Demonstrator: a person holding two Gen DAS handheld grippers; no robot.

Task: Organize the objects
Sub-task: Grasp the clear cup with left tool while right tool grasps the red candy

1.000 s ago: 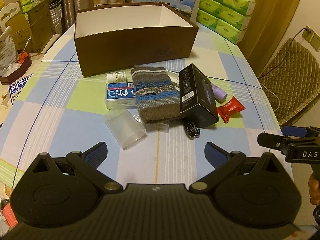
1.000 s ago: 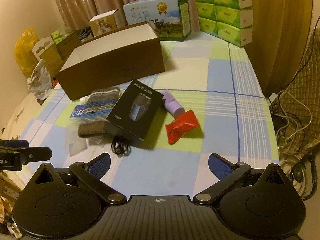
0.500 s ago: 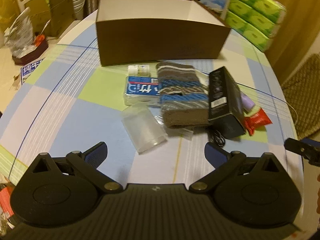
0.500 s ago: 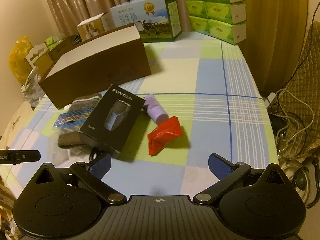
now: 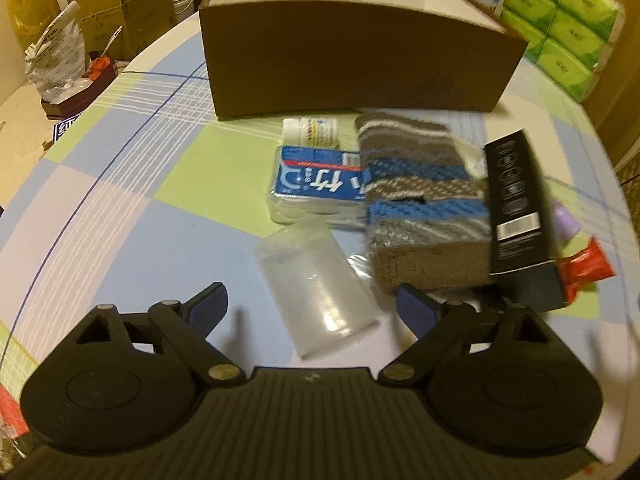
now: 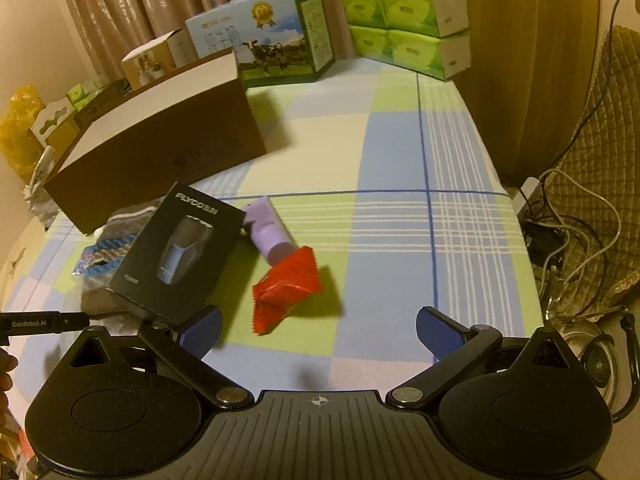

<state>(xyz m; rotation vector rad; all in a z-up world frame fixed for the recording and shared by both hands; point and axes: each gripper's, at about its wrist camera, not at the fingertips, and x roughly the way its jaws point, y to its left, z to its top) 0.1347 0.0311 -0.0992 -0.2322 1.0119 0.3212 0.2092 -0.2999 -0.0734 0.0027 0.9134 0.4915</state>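
The left gripper (image 5: 310, 308) is being held low over a clear plastic case (image 5: 316, 292), its jaws being closed with the case's near end lying between them, the pads not yet pressing on it. The right gripper (image 6: 318, 330) is being kept spread and empty above the checked tablecloth (image 6: 392, 160), just short of a red packet (image 6: 286, 292). The case is being crowded by a blue tissue pack (image 5: 316, 186) behind it and a striped knitted piece (image 5: 420, 200) at its right; a black shaver box (image 5: 518, 220) is being propped on that knit, with a small white bottle (image 5: 310, 131) lying in front of the brown cardboard box (image 5: 352, 68). A lilac tube (image 6: 270, 230) is being touched by the red packet. The box's open top is being shown only by the left view, the milk carton (image 6: 272, 46), green tissue packs (image 6: 408, 16), curtains and floor cables chiefly by the right one, where the left gripper's tip is also being glimpsed at the edge.
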